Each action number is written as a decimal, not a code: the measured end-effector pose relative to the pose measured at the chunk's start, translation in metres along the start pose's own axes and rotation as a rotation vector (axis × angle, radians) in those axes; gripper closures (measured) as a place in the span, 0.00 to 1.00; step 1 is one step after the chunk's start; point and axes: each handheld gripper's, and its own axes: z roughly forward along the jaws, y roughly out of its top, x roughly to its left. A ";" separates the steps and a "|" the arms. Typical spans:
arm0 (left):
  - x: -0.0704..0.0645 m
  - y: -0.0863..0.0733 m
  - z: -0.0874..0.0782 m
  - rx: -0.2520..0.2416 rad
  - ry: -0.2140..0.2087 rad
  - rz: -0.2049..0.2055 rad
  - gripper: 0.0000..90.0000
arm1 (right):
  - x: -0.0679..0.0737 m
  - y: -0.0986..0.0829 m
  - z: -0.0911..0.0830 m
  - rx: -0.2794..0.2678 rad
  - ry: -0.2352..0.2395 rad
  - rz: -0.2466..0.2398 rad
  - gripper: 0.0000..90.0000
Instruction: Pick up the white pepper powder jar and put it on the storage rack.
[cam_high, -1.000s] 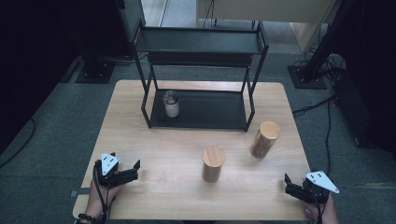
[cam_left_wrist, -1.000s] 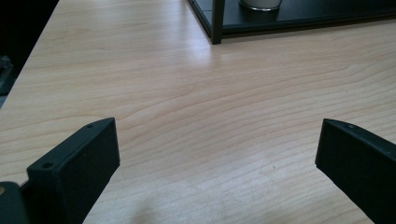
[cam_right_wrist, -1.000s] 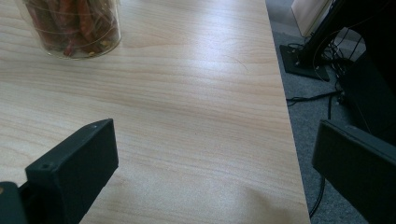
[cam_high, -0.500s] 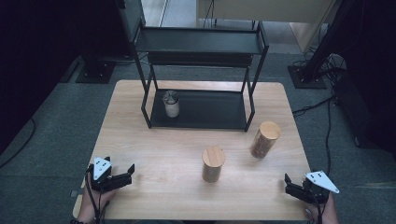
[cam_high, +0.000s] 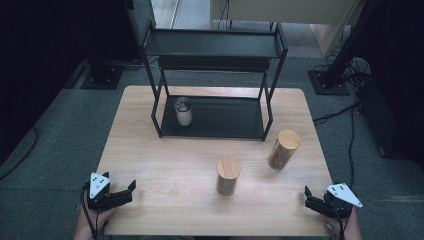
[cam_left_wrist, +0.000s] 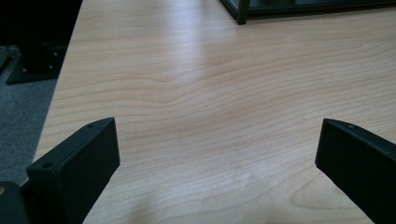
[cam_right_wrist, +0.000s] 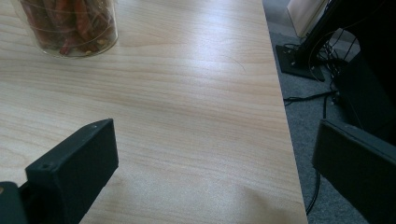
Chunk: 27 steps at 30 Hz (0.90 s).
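Jaws spread on both: left hand-held gripper at seven o'clock, right hand-held gripper at five (empty), light wooden worktop beneath, wood-lidded glass jar between.

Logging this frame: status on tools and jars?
Left tool and right tool open, empty, at near table corners. Two lidded jars upright mid-table, untouched. Path unobstructed.

Bare worktop runs wide along the near edge between both near corners; two wood-lidded jars, near jar and far jar, stand right of centre with a gap between them; the black rack blocks the far edge, a small jar on its bottom shelf.
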 end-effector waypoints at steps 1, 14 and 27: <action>0.001 0.000 -0.001 -0.002 0.001 -0.004 0.00 | 0.000 0.000 0.000 0.001 -0.001 -0.001 0.00; 0.006 -0.002 -0.004 -0.002 0.012 -0.010 0.00 | 0.000 0.000 0.000 -0.002 -0.012 0.011 0.00; 0.011 -0.003 -0.006 0.000 0.022 -0.020 0.00 | 0.001 0.000 0.000 -0.001 -0.019 0.006 0.00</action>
